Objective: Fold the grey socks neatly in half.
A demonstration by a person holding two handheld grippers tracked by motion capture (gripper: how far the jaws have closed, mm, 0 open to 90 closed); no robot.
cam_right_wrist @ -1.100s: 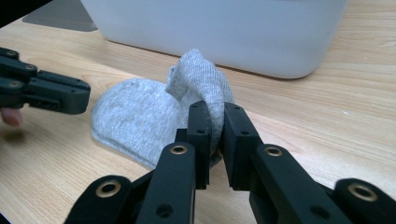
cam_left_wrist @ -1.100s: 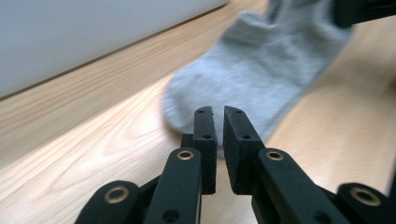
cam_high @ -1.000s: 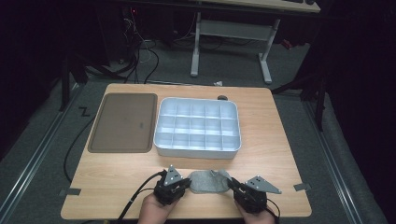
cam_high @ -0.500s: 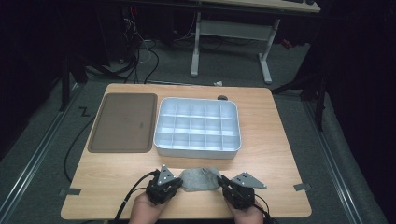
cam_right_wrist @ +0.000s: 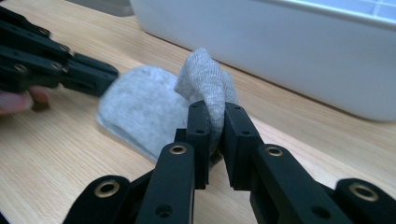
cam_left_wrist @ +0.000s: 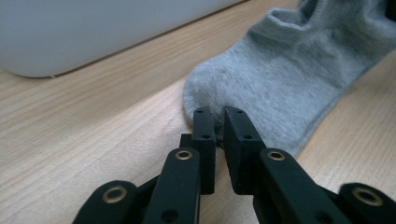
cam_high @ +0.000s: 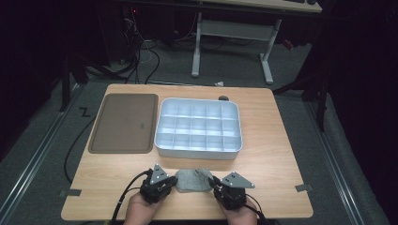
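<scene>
My left gripper (cam_high: 170,183) pinches the toe edge of the grey sock (cam_high: 193,180), which lies on the wooden table (cam_high: 272,140) near its front edge, just in front of the white compartment box (cam_high: 199,125). My right gripper (cam_high: 215,185) clamps a raised fold at the sock's other end. A brown tray (cam_high: 123,123) sits left of the box.

sock (cam_high: 193,181) and both claws shifted left
</scene>
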